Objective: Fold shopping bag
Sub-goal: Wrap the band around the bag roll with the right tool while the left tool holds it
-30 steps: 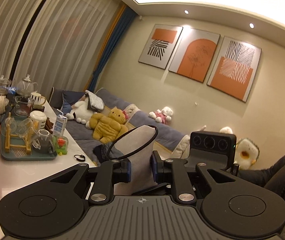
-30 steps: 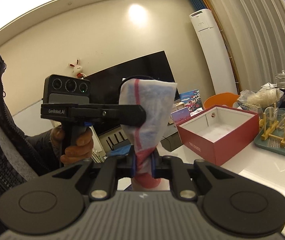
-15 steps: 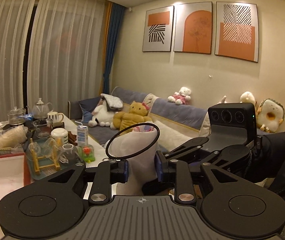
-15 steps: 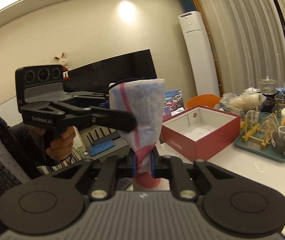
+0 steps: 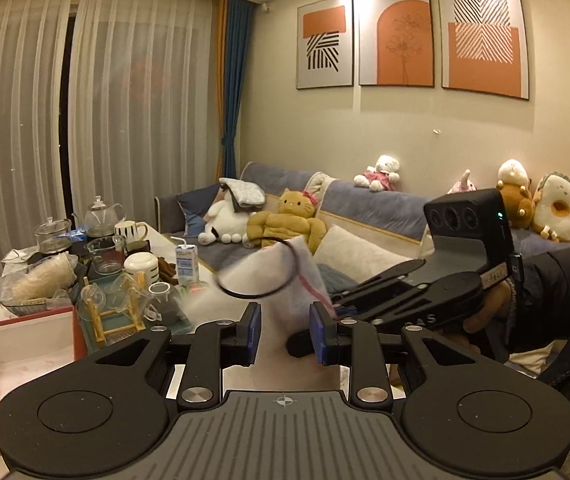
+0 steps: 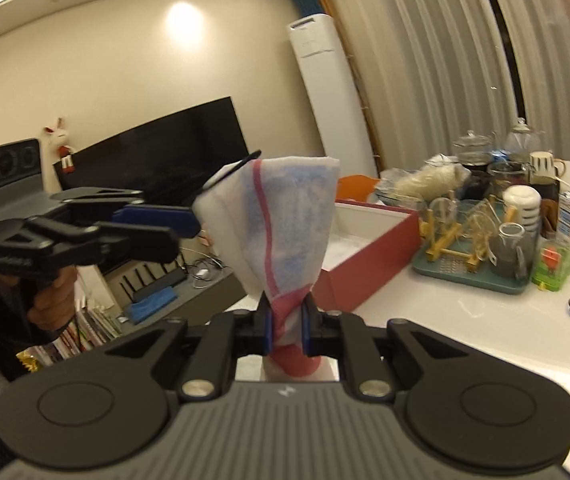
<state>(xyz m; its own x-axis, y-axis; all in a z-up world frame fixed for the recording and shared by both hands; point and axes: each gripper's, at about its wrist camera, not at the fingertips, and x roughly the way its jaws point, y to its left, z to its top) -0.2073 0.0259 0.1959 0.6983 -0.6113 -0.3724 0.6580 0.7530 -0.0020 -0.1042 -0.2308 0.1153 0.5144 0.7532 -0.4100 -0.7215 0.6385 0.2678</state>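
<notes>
Lettering on left gripper [image 6: 189,220] near shopping bag [image 6: 285,232] unreadable.

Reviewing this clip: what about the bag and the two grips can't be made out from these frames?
- Left wrist view: shopping bag motion-blurred; left gripper pad contact unclear.
- Right wrist view: bag's bottom hidden below right gripper.
- Right wrist view: black cord mostly hidden behind the bag.

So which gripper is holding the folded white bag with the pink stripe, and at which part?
The right gripper pinches the white-and-pink cloth bag at its narrow pink lower end. The left gripper is open.
</notes>
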